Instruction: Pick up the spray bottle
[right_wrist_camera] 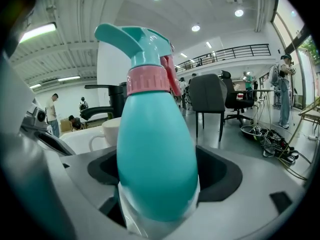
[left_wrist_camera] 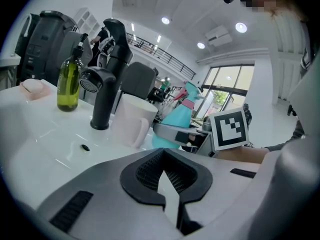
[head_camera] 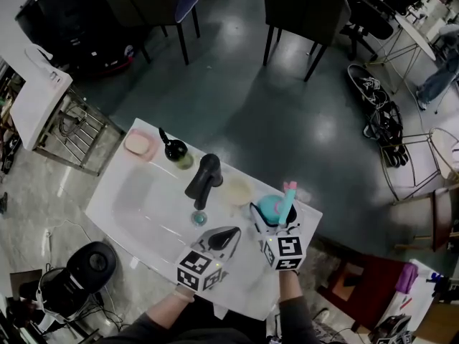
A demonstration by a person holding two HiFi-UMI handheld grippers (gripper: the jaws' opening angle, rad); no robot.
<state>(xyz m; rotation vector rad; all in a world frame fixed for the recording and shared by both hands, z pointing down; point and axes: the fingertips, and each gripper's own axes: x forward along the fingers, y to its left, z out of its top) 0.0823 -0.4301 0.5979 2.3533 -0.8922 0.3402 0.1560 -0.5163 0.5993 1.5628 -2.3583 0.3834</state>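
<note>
A teal spray bottle (head_camera: pixel 275 208) with a pink collar and trigger stands upright at the right end of the white sink counter (head_camera: pixel 129 217). My right gripper (head_camera: pixel 271 222) is shut on the bottle's lower body. In the right gripper view the bottle (right_wrist_camera: pixel 155 149) fills the gap between the jaws of the right gripper (right_wrist_camera: pixel 157 206). My left gripper (head_camera: pixel 228 236) sits just left of it over the counter's front, jaws together and holding nothing. In the left gripper view, the left gripper (left_wrist_camera: pixel 167 186) points toward the bottle (left_wrist_camera: pixel 176 121). Whether the bottle's base touches the counter is hidden.
A black faucet (head_camera: pixel 204 179) stands mid-counter above a drain (head_camera: pixel 199 218). A white mug (head_camera: pixel 237 190) is just left of the spray bottle. A green soap bottle (head_camera: pixel 175 151) and a pink soap dish (head_camera: pixel 139 146) sit at the back left. Chairs stand on the floor beyond.
</note>
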